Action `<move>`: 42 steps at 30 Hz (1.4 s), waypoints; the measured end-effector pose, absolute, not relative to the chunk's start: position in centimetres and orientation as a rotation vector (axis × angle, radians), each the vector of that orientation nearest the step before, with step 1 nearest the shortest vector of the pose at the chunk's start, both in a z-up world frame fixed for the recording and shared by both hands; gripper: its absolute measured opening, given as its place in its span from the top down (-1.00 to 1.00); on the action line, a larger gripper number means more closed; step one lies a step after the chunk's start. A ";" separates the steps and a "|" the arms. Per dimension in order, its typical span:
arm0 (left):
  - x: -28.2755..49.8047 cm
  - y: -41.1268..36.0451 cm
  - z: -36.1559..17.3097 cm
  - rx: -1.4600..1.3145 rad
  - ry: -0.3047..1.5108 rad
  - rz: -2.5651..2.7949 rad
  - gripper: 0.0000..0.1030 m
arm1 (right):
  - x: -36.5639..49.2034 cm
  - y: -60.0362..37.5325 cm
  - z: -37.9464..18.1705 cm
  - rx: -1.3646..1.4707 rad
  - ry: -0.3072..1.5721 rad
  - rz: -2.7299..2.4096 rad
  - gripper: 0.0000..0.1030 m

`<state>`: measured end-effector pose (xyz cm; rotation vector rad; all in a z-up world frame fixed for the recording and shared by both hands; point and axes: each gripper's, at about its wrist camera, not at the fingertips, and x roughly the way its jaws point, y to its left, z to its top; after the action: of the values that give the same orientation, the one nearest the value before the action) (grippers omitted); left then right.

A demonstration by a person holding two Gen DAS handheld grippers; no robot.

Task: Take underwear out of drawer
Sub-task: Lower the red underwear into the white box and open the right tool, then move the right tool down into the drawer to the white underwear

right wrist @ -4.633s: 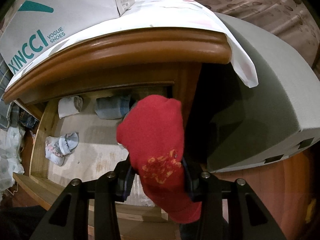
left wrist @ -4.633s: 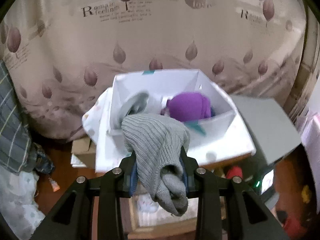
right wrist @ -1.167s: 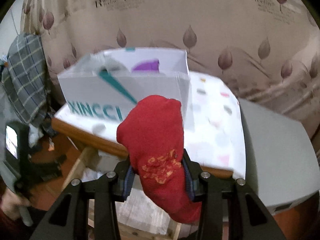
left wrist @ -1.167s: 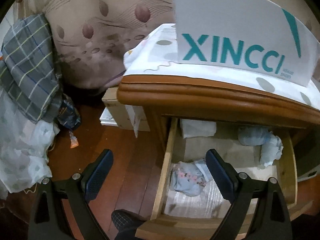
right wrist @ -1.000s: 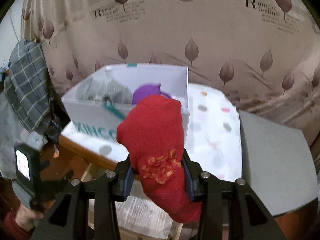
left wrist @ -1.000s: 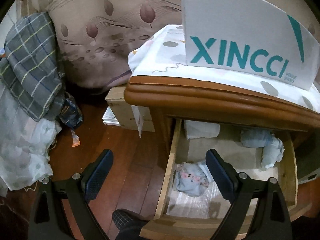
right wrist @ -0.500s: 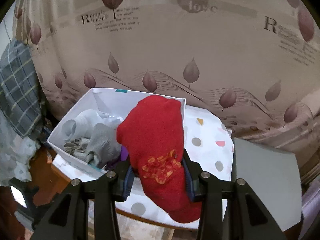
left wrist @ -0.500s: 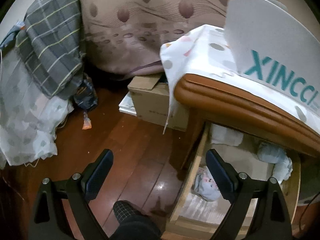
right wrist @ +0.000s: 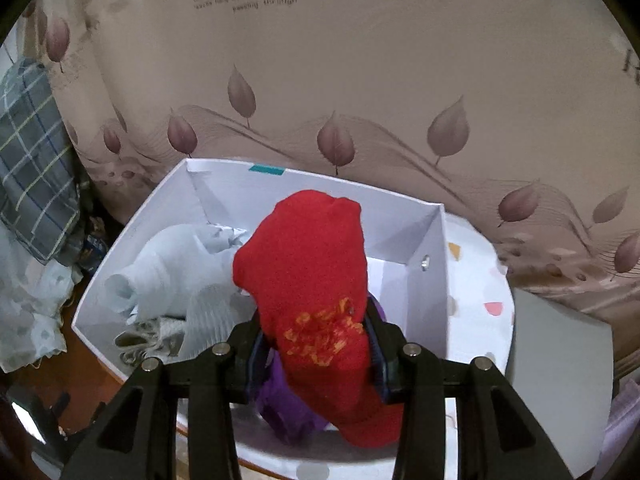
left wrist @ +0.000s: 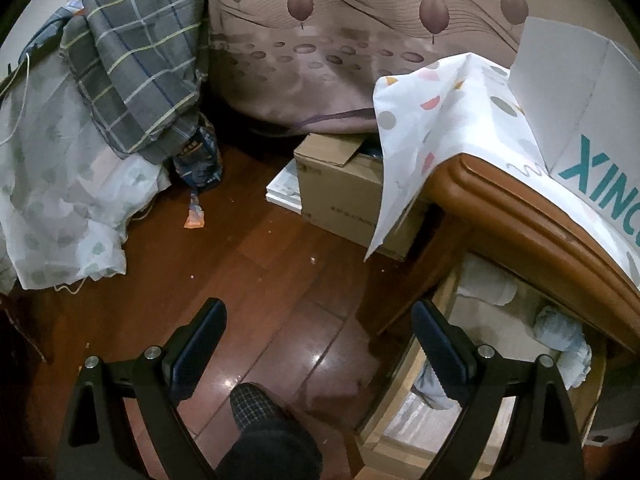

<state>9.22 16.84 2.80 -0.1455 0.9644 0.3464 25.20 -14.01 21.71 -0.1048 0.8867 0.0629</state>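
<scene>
Hanging between the pads of the right gripper (right wrist: 316,354), the red underwear (right wrist: 316,292) sits above the white box (right wrist: 416,248), where white, grey and purple garments lie; those jaws have just been easing apart yet still pinch the cloth. The left gripper (left wrist: 318,344) stands wide and empty over the floor, left of the open drawer (left wrist: 404,364) holding pale bundles.

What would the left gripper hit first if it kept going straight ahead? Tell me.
Most likely the wooden floor. The open left gripper points down at bare boards left of the drawer, with nothing between its fingers; depth is hard to judge.
</scene>
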 end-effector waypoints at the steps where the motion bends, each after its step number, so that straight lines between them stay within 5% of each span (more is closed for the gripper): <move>1: 9.3 16.9 2.8 -0.147 0.966 0.348 -0.79 | 25.6 -13.9 21.4 -0.108 0.885 0.054 0.13; 10: 9.6 17.1 2.3 -0.155 0.997 0.349 -0.79 | 28.7 -14.7 18.9 -0.130 0.938 0.012 -0.25; 19: 9.6 16.3 2.2 -0.125 0.993 0.330 -0.79 | 27.3 -14.6 20.6 -0.177 0.879 0.001 -0.40; 34: 9.9 16.0 1.9 -0.118 1.017 0.301 -0.79 | 16.3 -15.1 24.3 -0.193 0.820 0.117 -0.43; 42: 9.7 16.1 2.0 -0.122 1.010 0.305 -0.79 | 7.1 -15.6 18.0 -0.286 0.849 0.175 -0.43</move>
<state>9.66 16.13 2.01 -0.1220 1.0100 0.3047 7.10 -15.59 18.02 -0.2855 0.8488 0.1749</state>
